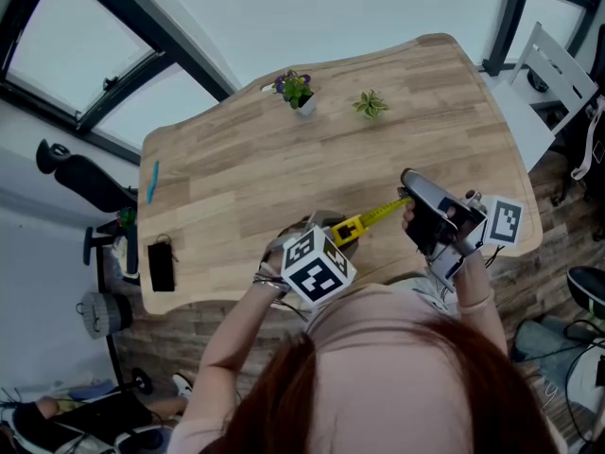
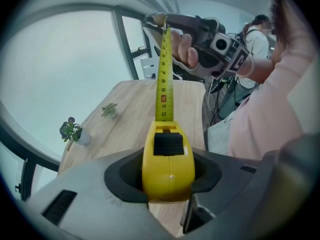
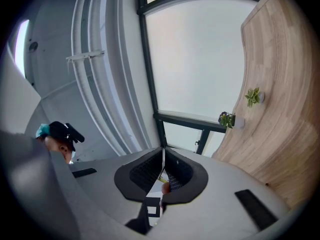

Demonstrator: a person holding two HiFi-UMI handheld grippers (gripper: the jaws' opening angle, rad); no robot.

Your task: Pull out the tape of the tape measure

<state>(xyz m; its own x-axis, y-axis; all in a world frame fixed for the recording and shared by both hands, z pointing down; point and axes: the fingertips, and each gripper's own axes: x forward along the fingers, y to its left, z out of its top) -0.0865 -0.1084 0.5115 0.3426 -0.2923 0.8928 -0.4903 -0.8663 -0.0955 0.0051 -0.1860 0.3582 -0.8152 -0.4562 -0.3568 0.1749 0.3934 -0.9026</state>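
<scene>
Our left tool (image 2: 168, 173) clamps the yellow tape measure (image 1: 347, 229) over the table's (image 1: 236, 178) near edge. Our right tool (image 3: 162, 171) pinches the tape (image 2: 163, 79) by its end. A short length is out, and more pulling seems left.

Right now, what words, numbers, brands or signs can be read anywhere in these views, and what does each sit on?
"5 6 7 8 9 10 11 12": numerals along the yellow tape, left gripper view; the 10 sits in a red box, and print further out is blurred.
Tape measure case: no brand or label shows.
Square markers on the cubes: black-and-white patterns, no words.
Head view: the tape's print is too small to read.
</scene>
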